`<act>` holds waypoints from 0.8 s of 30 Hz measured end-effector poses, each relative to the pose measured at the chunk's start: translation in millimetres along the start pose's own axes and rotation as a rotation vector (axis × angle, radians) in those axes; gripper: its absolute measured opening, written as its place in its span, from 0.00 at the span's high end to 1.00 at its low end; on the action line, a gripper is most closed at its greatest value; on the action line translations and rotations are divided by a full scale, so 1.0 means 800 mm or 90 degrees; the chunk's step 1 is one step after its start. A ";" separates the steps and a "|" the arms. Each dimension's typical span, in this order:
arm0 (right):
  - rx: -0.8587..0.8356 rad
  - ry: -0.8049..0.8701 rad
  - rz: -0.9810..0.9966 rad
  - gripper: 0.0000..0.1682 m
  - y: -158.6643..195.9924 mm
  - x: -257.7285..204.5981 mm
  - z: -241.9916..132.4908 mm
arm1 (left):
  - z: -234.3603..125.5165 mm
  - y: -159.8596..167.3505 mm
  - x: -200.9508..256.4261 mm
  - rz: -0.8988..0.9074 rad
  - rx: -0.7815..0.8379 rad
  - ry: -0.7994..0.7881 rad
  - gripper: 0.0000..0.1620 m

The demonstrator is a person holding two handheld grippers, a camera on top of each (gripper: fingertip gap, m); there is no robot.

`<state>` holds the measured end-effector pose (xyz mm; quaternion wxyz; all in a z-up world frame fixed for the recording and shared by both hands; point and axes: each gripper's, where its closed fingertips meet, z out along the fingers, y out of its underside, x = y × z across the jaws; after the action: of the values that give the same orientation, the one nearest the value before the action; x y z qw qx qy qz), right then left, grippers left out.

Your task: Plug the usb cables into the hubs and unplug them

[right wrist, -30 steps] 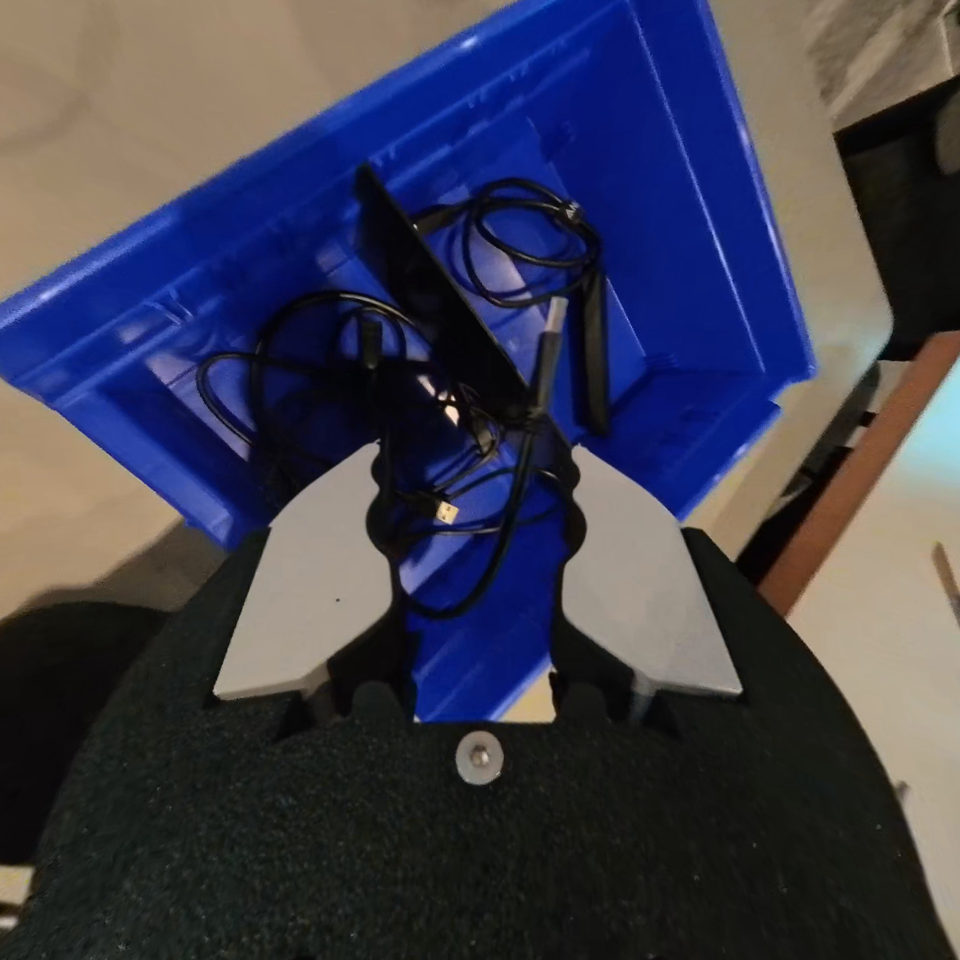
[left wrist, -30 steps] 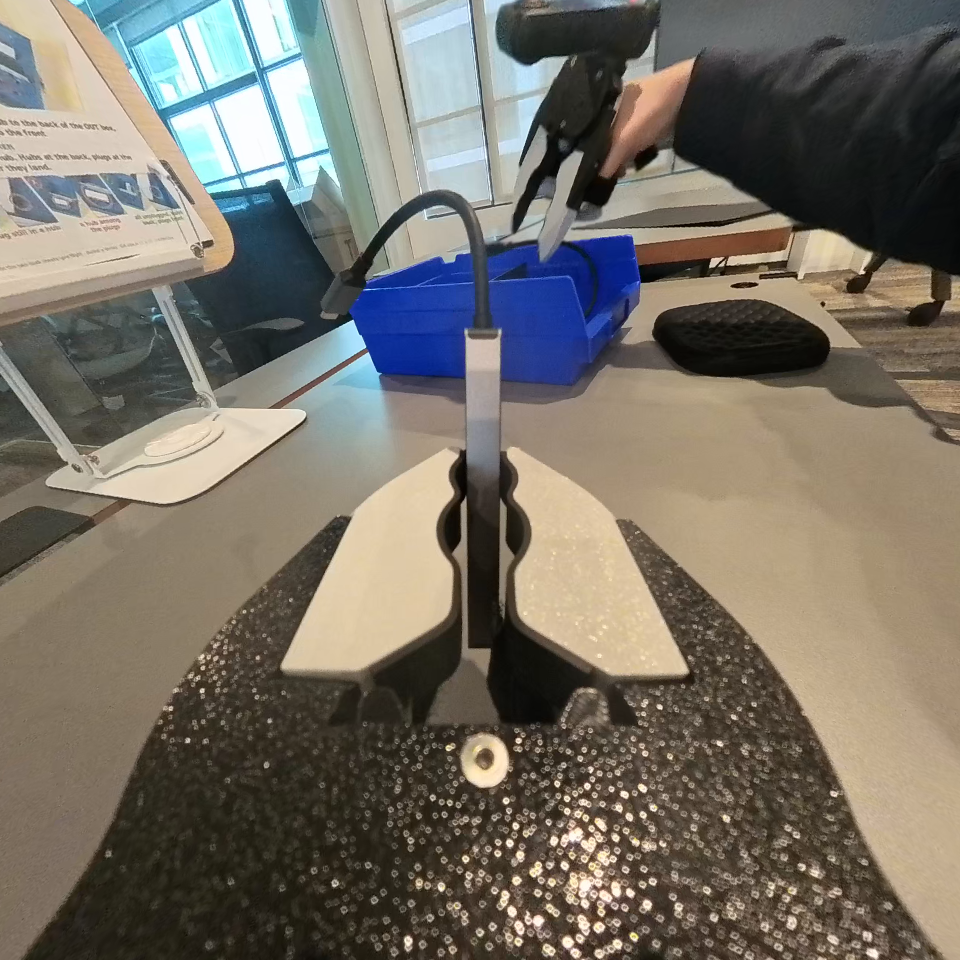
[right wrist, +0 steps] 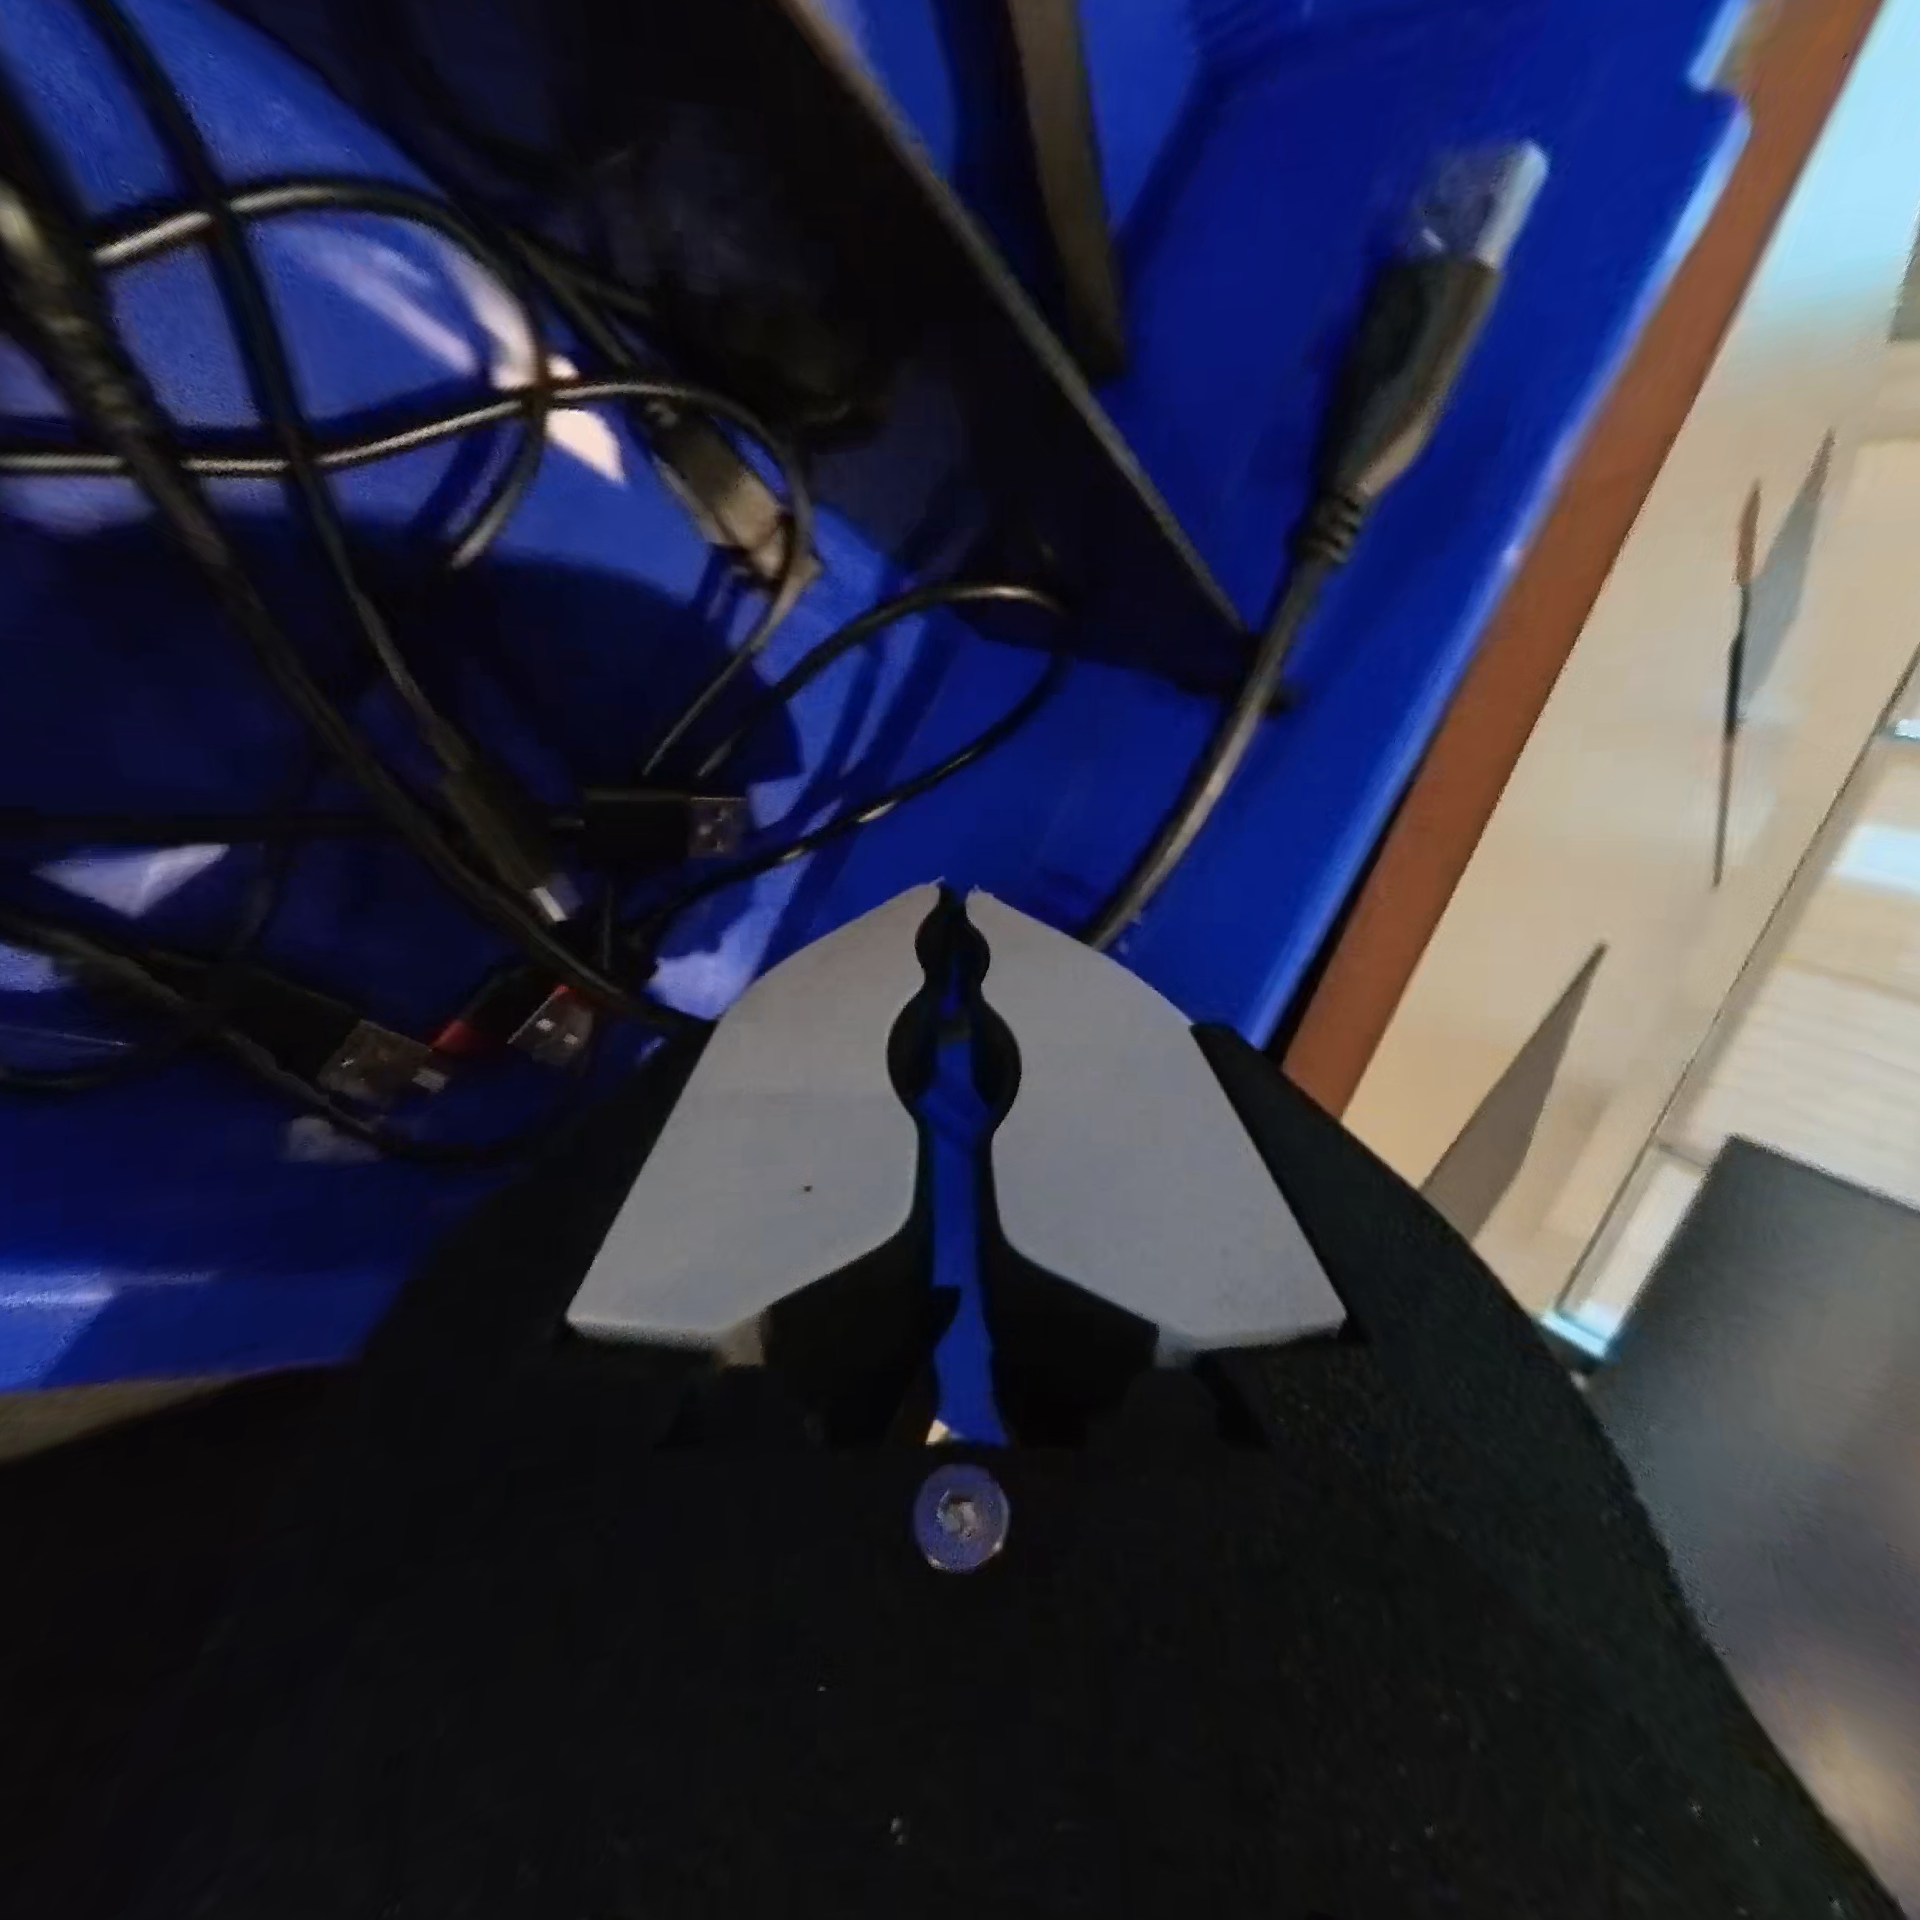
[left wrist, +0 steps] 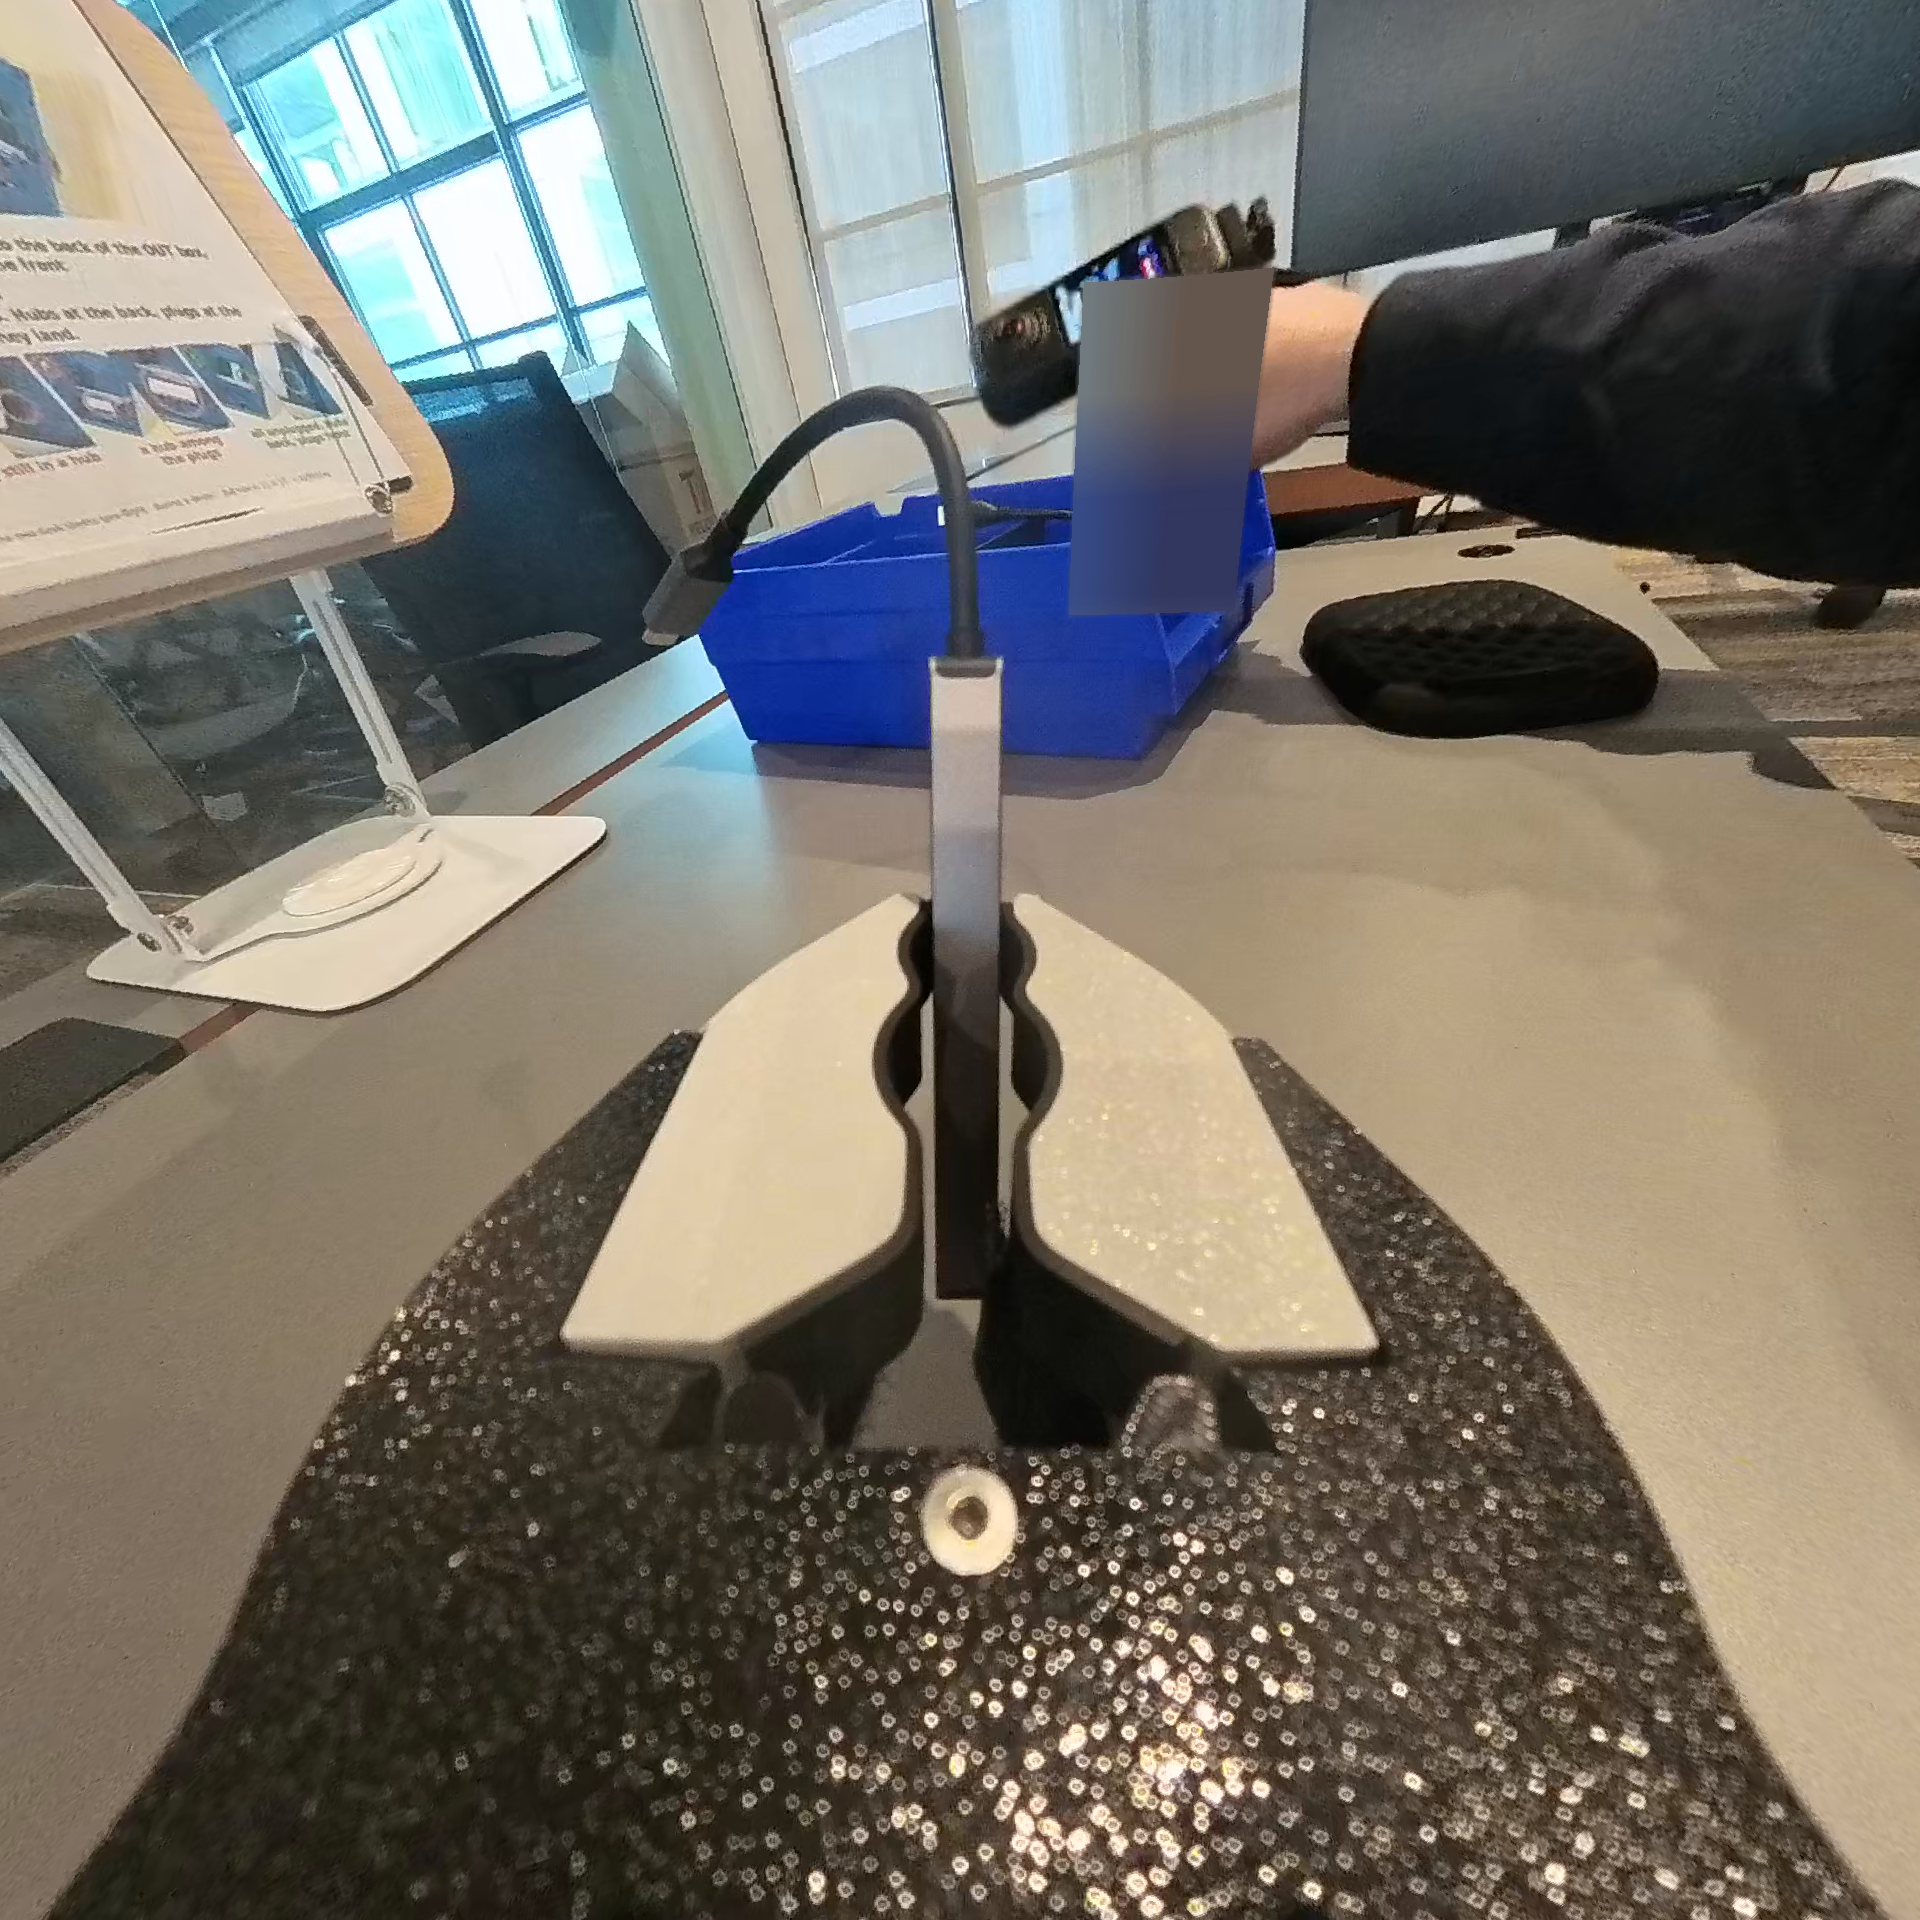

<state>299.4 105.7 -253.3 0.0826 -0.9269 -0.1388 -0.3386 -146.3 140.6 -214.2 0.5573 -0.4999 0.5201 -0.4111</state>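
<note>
Two views carry this moment. From the left wrist view, the left gripper is clamped on a slim silver-and-black USB hub, held edge-up above the grey desk, its short dark pigtail cable arching off to the left; behind it stands a blue plastic bin, and a mosaic patch hides most of the right gripper reaching over it. From the right wrist view, the right gripper is down inside that bin with its fingers nearly together, and a dark strand seems to sit between the tips, though blur leaves this uncertain. Loose black USB cables tangle to its left, one grey-tipped plug lying apart. I judge this the fetching step: next, lift one plug free and align it with the hub's ports, which face away unseen
</note>
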 end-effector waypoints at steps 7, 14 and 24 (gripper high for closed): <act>0.028 -0.149 -0.073 1.00 -0.008 -0.057 0.003 | 0.000 0.000 0.000 0.002 -0.001 0.000 0.93; 0.187 -0.129 0.049 0.88 -0.044 -0.021 -0.027 | 0.001 0.001 0.001 0.003 -0.003 0.001 0.93; 0.266 -0.052 0.171 0.81 -0.083 0.069 -0.010 | 0.001 0.002 0.003 0.008 -0.007 0.004 0.93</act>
<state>314.0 178.0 -207.4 0.3106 -0.9129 -0.0849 -0.2508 -145.0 138.9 -216.0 0.5553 -0.4988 0.5270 -0.4062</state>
